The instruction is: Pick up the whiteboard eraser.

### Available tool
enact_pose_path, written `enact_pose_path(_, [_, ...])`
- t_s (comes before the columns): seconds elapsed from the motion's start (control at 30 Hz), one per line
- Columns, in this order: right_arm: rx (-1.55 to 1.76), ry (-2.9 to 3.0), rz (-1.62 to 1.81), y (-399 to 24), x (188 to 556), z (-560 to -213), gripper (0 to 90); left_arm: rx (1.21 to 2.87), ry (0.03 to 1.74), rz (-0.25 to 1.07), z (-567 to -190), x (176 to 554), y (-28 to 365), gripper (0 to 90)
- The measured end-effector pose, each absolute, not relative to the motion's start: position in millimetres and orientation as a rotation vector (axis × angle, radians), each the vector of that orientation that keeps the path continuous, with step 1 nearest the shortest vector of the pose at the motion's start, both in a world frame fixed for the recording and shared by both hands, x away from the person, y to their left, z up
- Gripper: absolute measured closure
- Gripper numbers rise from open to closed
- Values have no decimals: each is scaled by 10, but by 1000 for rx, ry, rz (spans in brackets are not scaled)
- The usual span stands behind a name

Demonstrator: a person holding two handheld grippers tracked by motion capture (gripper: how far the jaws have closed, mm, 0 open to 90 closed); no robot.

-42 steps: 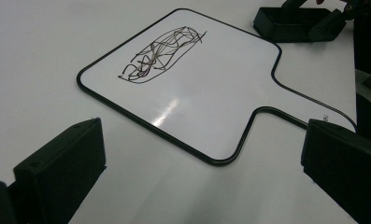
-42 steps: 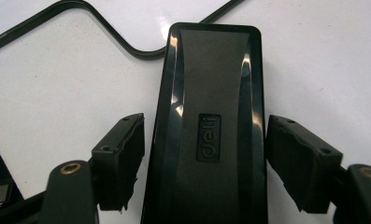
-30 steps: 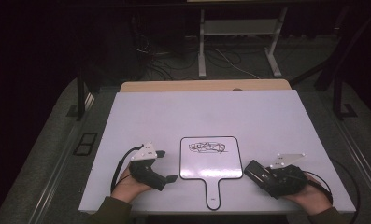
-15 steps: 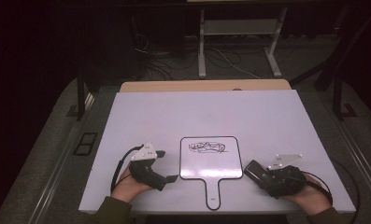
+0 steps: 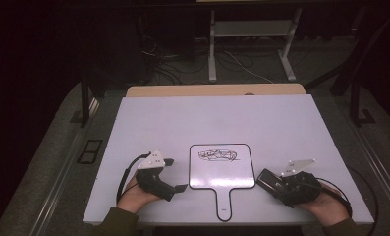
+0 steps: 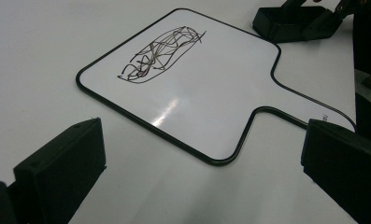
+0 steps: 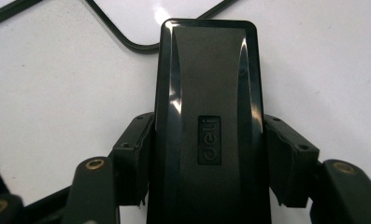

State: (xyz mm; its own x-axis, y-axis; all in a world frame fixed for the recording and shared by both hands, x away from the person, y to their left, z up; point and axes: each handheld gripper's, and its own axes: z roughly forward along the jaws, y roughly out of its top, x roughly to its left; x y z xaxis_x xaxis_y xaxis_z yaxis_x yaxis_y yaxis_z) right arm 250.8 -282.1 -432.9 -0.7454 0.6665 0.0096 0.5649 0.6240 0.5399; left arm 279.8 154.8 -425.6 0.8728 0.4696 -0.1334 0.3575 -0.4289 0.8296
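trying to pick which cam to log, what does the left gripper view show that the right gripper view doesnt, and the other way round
Left gripper view alone: the black scribble on the small whiteboard, the whole run of its black rim, and the left claw standing open with nothing between its jaws.

Right gripper view alone: the word deli embossed on the black eraser, close up, with the right claw shut on the eraser's sides.

Both: the white tabletop, part of the whiteboard's rim, and the eraser, which sits small at the top right of the left gripper view.
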Motion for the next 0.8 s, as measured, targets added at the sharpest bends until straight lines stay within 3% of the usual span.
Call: enact_pose_path(0.8, [1068,2634,886,-2971,2607,-4216,387,2061,598,138,-4267,2801,1541,0])
